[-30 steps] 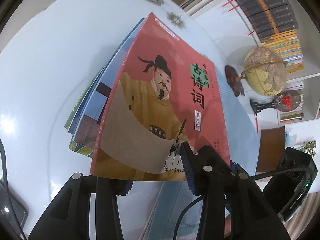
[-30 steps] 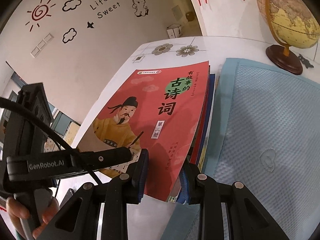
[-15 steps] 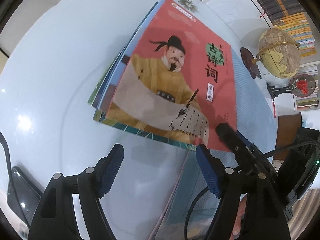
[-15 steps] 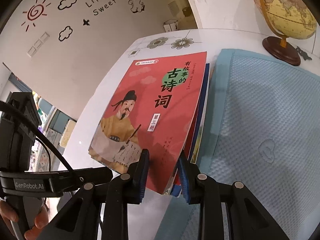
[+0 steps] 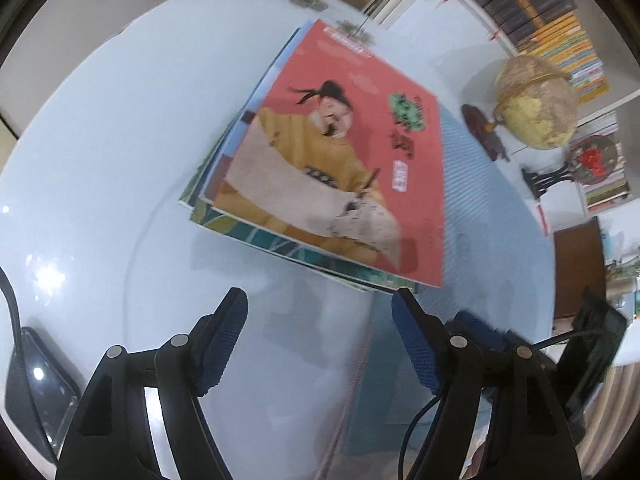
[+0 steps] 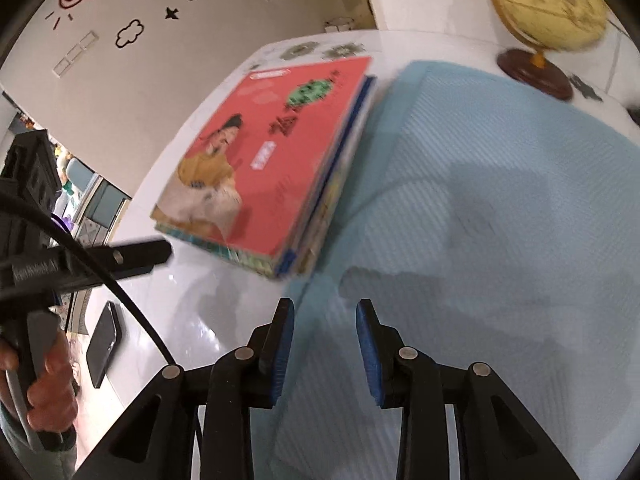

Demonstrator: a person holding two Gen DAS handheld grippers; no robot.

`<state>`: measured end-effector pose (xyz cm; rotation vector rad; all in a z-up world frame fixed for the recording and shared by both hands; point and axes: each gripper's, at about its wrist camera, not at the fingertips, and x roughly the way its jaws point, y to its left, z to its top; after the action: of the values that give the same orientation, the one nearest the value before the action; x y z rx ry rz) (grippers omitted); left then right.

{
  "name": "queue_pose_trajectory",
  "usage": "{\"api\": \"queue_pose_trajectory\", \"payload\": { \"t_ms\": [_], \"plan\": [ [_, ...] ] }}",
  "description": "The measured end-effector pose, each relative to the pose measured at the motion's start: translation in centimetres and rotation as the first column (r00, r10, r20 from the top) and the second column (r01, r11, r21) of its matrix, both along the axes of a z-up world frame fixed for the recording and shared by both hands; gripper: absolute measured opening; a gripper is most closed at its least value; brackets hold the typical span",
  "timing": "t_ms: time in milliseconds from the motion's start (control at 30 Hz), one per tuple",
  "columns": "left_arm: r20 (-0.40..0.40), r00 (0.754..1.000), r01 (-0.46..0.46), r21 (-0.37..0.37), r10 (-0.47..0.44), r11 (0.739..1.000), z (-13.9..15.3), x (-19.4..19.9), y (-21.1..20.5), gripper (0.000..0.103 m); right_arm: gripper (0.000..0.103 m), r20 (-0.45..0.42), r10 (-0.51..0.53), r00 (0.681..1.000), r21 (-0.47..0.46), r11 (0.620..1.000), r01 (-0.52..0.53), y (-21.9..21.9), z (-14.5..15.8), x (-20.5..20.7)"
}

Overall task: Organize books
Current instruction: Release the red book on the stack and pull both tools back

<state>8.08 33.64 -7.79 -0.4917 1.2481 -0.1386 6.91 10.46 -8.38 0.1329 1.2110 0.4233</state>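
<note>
From the left wrist, the left gripper (image 5: 318, 334) is hanging with ribbed blue pads spread apart, empty, just short of the book stack (image 5: 320, 172) lying flat on the glossy white table (image 5: 100, 140). From the right wrist, the right gripper (image 6: 325, 340) is showing a narrow empty gap over the quilted blue mat (image 6: 480, 200), right of the stack.

Both grippers are black plastic with triangular cut-outs in the finger arms, silver round screws at the joints and blue ribbed pads (image 5: 224, 344) on the inner faces. A black cable (image 6: 132, 304) loops from the left gripper (image 5: 320, 320), whose side bar carries white lettering, blurred. The right gripper (image 6: 325, 340) looks the same.
</note>
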Motion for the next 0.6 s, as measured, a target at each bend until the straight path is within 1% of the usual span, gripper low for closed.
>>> {"api": "queue_pose_trajectory", "payload": {
  "t_ms": [67, 133, 167, 233, 267, 333, 367, 433, 500, 600],
  "plan": [
    [0.075, 0.997, 0.015, 0.027, -0.017, 1.0, 1.7, -0.6, -1.2, 0.073, 0.031, 0.008, -0.009, 1.0, 0.01, 1.0, 0.009, -1.1, 0.9, -0.7],
    [0.156, 0.987, 0.035, 0.069, -0.045, 0.997, 3.7, -1.1, -3.0, 0.073, 0.031, 0.041, -0.021, 0.999, 0.007, 1.0, 0.021, -2.1, 2.3, -1.3],
    [0.183, 0.982, 0.042, 0.081, -0.057, 0.996, 4.5, -1.5, -3.7, 0.073, 0.031, 0.058, -0.032, 0.998, 0.004, 1.0, 0.031, -2.7, 3.0, -1.5],
    [0.244, 0.965, 0.07, 0.109, -0.095, 0.992, 5.9, -2.0, -5.9, 0.073, 0.031, 0.091, -0.065, 0.994, 0.01, 0.998, 0.064, -4.3, 4.4, -2.6],
    [0.269, 0.957, 0.078, 0.134, -0.112, 0.988, 6.4, -2.2, -7.3, 0.073, 0.032, 0.1, -0.082, 0.992, 0.017, 0.997, 0.081, -5.2, 4.9, -3.1],
    [0.286, 0.947, 0.096, 0.172, -0.143, 0.98, 6.7, -2.6, -10.2, 0.073, 0.035, 0.115, -0.118, 0.986, 0.019, 0.993, 0.117, -7.0, 5.9, -4.1],
    [0.291, 0.944, 0.111, 0.173, -0.159, 0.979, 6.7, -2.9, -11.2, 0.073, 0.036, 0.126, -0.143, 0.982, 0.017, 0.99, 0.142, -8.2, 6.5, -4.9],
    [0.291, 0.937, 0.144, 0.174, -0.191, 0.974, 6.9, -3.5, -13.2, 0.073, 0.045, 0.14, -0.173, 0.975, 0.013, 0.985, 0.173, -10.0, 7.2, -6.0],
    [0.311, 0.929, 0.148, 0.18, -0.199, 0.972, 7.5, -3.8, -14.7, 0.073, 0.046, 0.167, -0.195, 0.966, -0.005, 0.98, 0.199, -11.7, 8.1, -7.3],
    [0.362, 0.906, 0.145, 0.225, -0.221, 0.963, 9.3, -5.3, -17.2, 0.073, 0.047, 0.21, -0.235, 0.949, -0.022, 0.969, 0.245, -13.9, 9.7, -8.9]
  ]
}}
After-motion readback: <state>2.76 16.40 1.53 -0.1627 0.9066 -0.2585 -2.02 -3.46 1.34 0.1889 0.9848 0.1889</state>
